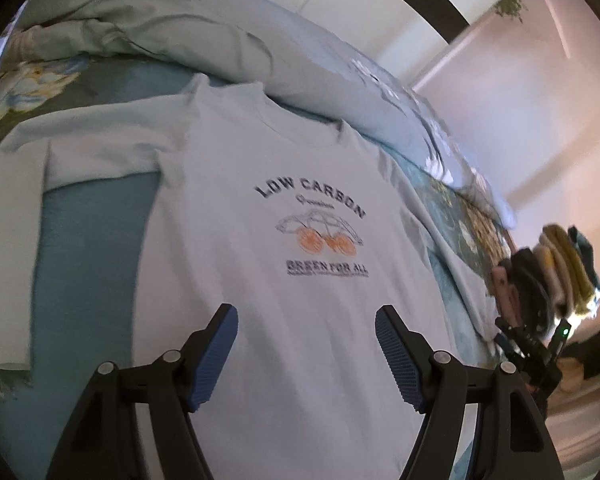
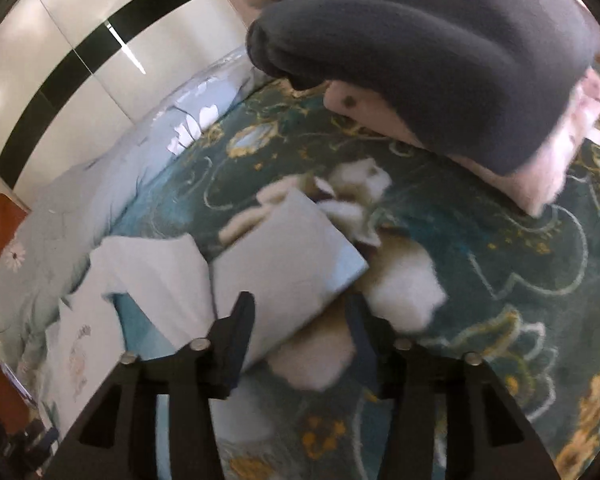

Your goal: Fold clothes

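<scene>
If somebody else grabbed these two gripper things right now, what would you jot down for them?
Left gripper: open, empty, over the white printed T-shirt.
Right gripper: open, nothing pinched, by the shirt's sleeve.
T-shirt lies print-up and spread on the teal floral bedspread; a stack of folded clothes sits further along the bed.
Done: shirt laid out. Left: fold in the sleeves and body, then stack it.
</scene>
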